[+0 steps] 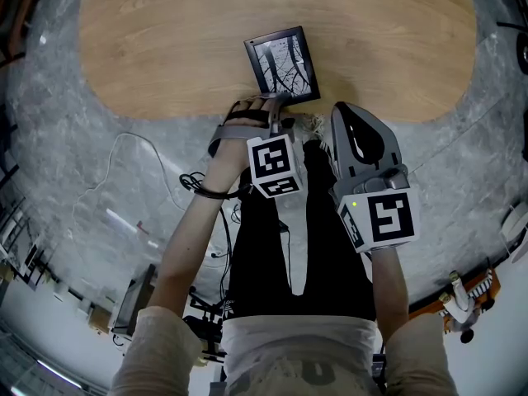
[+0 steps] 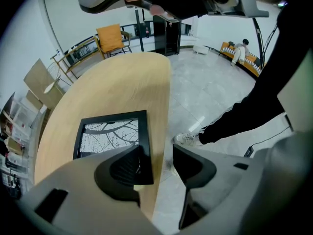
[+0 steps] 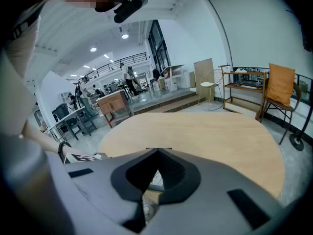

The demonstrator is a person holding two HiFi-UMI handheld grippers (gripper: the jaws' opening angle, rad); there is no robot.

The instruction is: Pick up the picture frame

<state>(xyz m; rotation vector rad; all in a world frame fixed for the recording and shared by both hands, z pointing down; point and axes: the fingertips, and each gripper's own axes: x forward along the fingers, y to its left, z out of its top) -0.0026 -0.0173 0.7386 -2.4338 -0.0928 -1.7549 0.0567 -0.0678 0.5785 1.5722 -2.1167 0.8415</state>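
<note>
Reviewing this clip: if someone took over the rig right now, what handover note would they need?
Left gripper: open, jaws apart at the near edge of the picture frame, not gripping it.
Right gripper: shut, holding nothing, beside the left one at the table's edge.
Frame: lying flat on the wooden table, close to its near edge.
Done: approach only.
Left: close on the frame's edge and lift it.

You stand at a rounded wooden table [image 1: 165, 48] on a grey marbled floor [image 1: 66, 180]. A thin white cable [image 1: 122, 134] trails over the floor on your left. Beyond the table you see an orange-cushioned chair [image 2: 111, 38] and, farther off, an orange sofa [image 2: 252, 65].
</note>
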